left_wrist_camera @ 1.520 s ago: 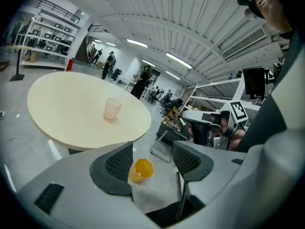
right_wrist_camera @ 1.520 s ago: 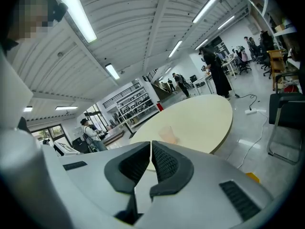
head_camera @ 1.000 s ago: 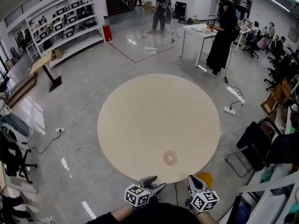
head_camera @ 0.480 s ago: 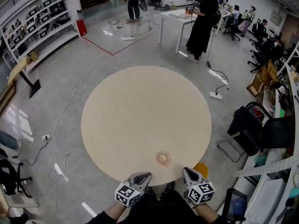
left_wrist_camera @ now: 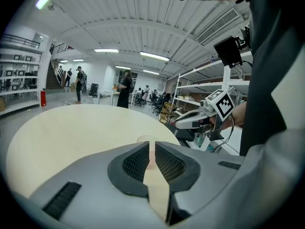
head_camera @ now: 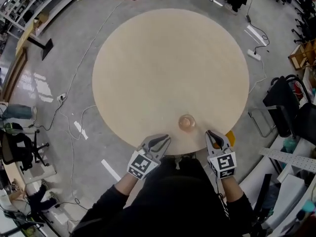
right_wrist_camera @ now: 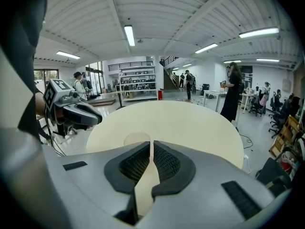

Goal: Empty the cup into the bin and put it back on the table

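plastic cup (head_camera: 186,123), lower centre, looks light and crushable: pinch its wall gently near the rim. your left gripper (head_camera: 160,141) and right gripper (head_camera: 214,135) sit closed, empty.

Ahead of your left claw (head_camera: 164,140) and right claw (head_camera: 212,135) lies glossy grey concrete floor (head_camera: 74,43). A black office chair (head_camera: 15,149) stands far left of them, white metal shelving (head_camera: 289,157) close on the right. White strip lights (right_wrist_camera: 128,35) line the ribbed ceiling (right_wrist_camera: 190,13).

Tabletop (head_camera: 168,63) is finished in pale, smooth, matt wood; cup (head_camera: 186,123) is formed of clear, glossy plastic; floor (head_camera: 74,58) is laid in polished grey concrete.
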Demonstrator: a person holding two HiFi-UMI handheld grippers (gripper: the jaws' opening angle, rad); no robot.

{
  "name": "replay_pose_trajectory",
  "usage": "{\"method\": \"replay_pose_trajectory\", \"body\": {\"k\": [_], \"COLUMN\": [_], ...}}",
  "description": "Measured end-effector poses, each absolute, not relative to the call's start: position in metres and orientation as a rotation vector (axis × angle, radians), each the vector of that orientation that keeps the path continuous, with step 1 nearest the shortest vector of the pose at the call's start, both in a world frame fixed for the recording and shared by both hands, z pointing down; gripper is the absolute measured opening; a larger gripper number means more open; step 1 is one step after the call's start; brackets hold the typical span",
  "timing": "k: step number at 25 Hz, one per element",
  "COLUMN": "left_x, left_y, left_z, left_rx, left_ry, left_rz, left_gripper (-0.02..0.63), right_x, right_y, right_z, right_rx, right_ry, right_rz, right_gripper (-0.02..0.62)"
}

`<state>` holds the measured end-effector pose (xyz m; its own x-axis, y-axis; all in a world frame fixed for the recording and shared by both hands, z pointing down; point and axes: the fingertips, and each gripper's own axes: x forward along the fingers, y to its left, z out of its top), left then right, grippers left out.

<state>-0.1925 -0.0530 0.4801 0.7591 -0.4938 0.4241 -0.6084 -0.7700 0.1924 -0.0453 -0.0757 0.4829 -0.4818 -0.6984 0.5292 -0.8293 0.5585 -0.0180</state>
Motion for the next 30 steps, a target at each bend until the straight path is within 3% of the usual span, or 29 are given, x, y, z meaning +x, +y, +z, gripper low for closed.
{"method": "replay_pose_trajectory", "body": {"k": [20,23,28,30], "left_x": [-0.178,-0.175,-0.173,-0.172], "left_y": [-0.092,-0.091,-0.1,-0.102], "left_z": [0.569,0.577,0.588,0.594], "left_rx": [2.5,2.532,2.517,2.527], "left_ry": [-0.774,-0.756,-0.736,-0.704], "left_rz": [0.682,0.729,0.717,0.753], "left_gripper": [0.034,0.048,0.049,0.078], "right_x": [-0.073,-0.076,-0.08,-0.083], "right_y": [-0.094,-0.094,-0.098,-0.101], "right_z": [0.579,0.586,0.597,0.6], "right_rx": [0.833,0.812,0.796,0.781], "right_ry": [-2.37,-2.371,-2.364,-2.361], "right_rz": [0.511,0.513,0.516,0.5], "right_gripper": [0.038,0.077,0.077,0.078]}}
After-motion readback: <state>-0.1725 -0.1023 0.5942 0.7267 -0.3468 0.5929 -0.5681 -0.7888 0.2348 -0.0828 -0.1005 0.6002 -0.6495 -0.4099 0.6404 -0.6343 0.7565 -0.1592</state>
